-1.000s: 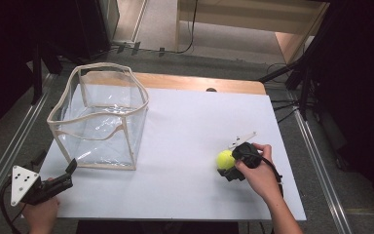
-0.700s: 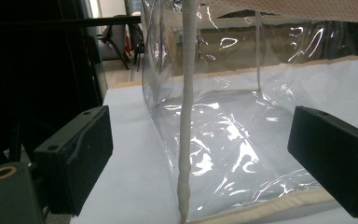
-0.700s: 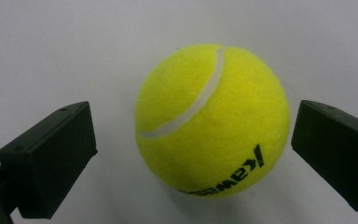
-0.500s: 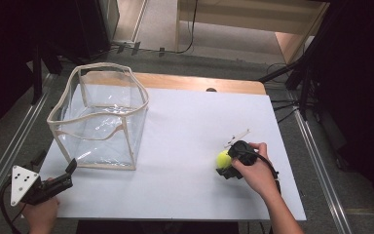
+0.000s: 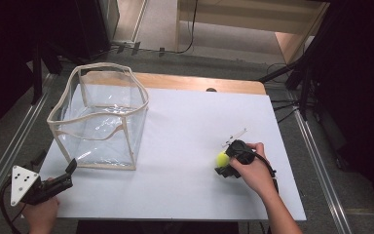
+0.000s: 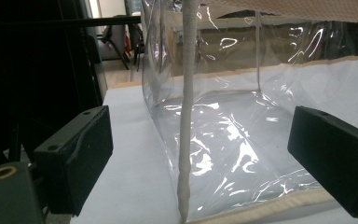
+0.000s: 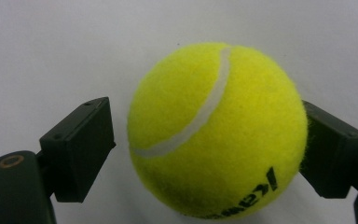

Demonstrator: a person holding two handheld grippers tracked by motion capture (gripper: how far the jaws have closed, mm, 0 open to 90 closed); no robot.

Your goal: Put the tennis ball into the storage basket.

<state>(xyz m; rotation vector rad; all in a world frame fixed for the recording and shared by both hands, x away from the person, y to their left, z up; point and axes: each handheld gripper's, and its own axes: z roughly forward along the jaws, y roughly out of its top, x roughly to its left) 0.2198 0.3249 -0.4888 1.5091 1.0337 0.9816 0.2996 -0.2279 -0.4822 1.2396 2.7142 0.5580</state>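
A yellow ball (image 5: 222,158) sits on the white table (image 5: 190,131), toward its right front part. The right gripper (image 5: 224,163), held in the person's right hand (image 5: 251,168), reaches the ball from the right side. In the right gripper view the ball (image 7: 216,130) lies between the two black jaws. The right-hand jaw looks to be touching the ball's side. The left-hand jaw stands a little apart from it, with a strip of table showing in the gap. The jaws are spread about as wide as the ball and are not yet clamped on it. The ball's underside is cut off by the bottom edge of that view, and black lettering near it is only partly readable.

Well apart, at the table's left front corner, the left gripper (image 5: 68,170) is held in the left hand (image 5: 41,212). Its jaws are spread wide and hold nothing. They point toward a clear bin (image 5: 100,117) with a cream rim, standing on the left part of the table. In the left gripper view the bin's (image 6: 242,135) near corner seam rises between the jaws, just ahead of them. Its top is cut off, and glare on the clear walls makes the inside hard to read.
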